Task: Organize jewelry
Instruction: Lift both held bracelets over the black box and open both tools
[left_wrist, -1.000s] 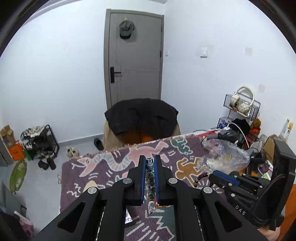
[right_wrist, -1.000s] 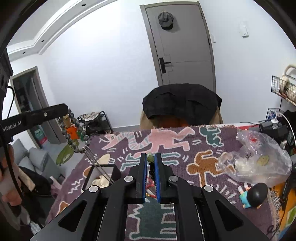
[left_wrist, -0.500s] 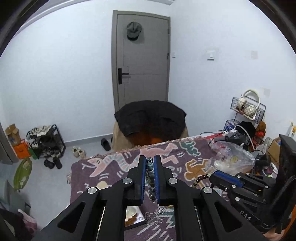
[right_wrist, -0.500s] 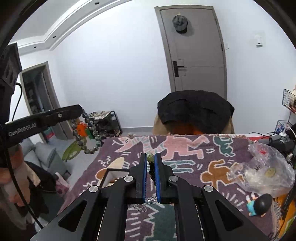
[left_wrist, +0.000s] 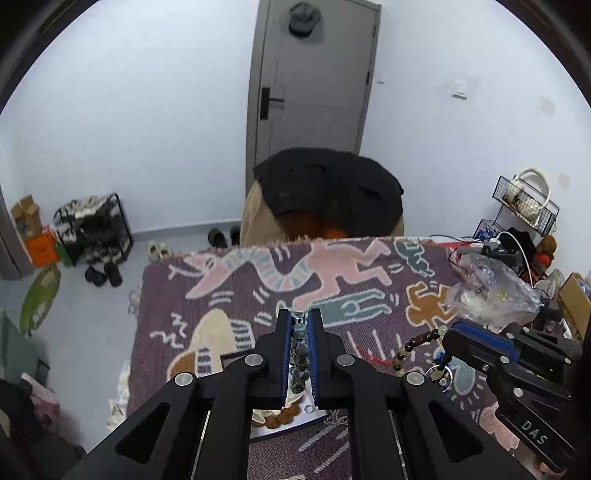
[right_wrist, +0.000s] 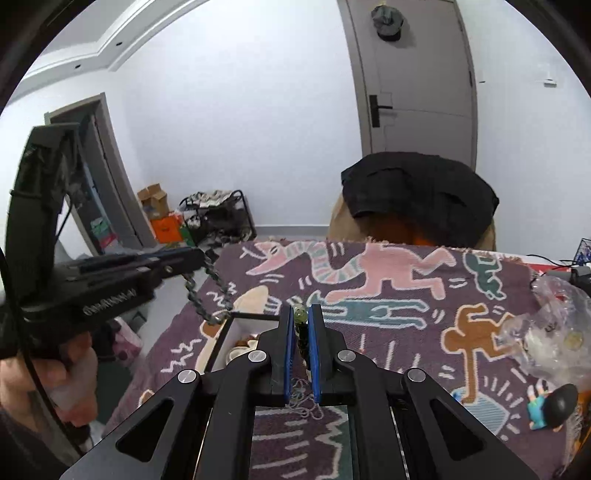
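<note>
Both grippers were clamped tight: the left gripper (left_wrist: 299, 325) pinched a grey bead bracelet (right_wrist: 207, 291) dangling over the white jewelry box (right_wrist: 236, 332), while the right gripper (right_wrist: 300, 317) nipped a dark red bead strand (left_wrist: 417, 341) above the patterned cloth (left_wrist: 332, 280)

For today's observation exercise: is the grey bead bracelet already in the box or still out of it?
Out. The grey bead bracelet hangs from the shut left gripper, its lowest beads at the box rim, not inside.
</note>
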